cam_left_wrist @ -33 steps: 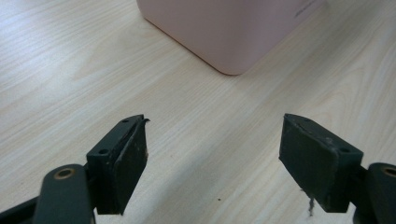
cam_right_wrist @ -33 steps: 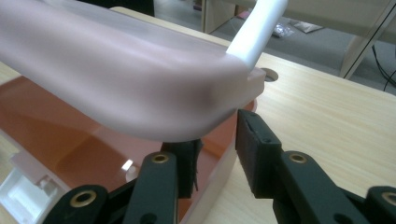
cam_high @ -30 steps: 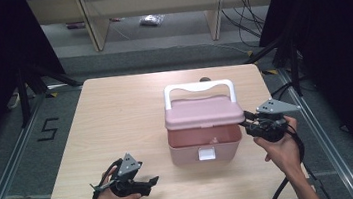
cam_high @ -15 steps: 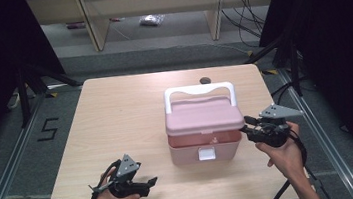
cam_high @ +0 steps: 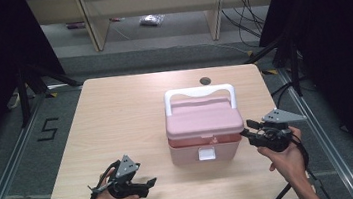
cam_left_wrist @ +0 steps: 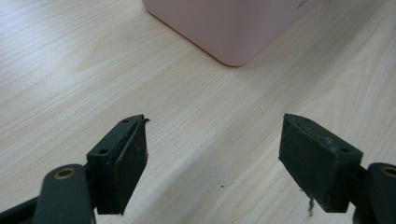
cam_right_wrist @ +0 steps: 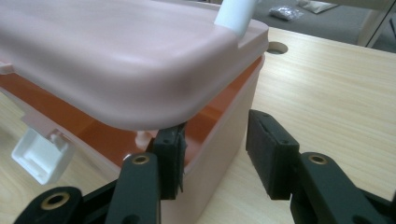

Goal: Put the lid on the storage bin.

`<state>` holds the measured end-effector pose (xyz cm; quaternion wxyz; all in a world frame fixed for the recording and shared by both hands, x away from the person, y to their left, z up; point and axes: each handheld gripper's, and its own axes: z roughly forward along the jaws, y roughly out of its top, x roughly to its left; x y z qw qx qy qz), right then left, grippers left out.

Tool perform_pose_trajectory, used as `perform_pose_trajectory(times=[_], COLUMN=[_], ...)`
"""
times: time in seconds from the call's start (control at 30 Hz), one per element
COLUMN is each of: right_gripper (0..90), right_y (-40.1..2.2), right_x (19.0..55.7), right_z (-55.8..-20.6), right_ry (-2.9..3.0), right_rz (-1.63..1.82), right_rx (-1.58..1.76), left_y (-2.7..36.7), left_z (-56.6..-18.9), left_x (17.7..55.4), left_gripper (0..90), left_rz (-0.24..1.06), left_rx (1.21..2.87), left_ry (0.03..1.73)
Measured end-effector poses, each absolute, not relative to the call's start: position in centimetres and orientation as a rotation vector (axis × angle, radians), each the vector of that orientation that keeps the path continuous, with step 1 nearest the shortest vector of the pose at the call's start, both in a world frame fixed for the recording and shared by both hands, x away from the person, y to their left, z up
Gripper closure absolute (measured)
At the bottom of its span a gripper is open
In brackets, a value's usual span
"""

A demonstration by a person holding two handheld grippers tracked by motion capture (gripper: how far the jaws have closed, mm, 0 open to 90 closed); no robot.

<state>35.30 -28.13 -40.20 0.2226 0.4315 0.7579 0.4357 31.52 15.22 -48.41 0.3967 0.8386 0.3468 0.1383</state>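
The wooden table takes up the middle of the high view. Right of its centre stands the pink box, its lid raised a little over an orange inside, white handle upright. At the box's right edge, the right gripper straddles the box wall, jaws apart and just been opening. At lower left, the left gripper hangs wide open over bare wood, gripping nothing.
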Motion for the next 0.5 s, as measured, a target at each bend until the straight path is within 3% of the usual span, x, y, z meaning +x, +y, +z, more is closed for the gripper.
perform_pose_trajectory(times=[0.5], right_gripper=[56.1], right_y=[-28.8], right_x=[34.3], right_z=[-40.4], right_ry=[2.043], right_rz=[1.258], right_rx=[1.277], left_y=[15.5], left_z=[-48.4], left_x=[31.5], left_gripper=[23.3], left_rz=[0.372], left_rx=[2.141], left_ry=[0.879])
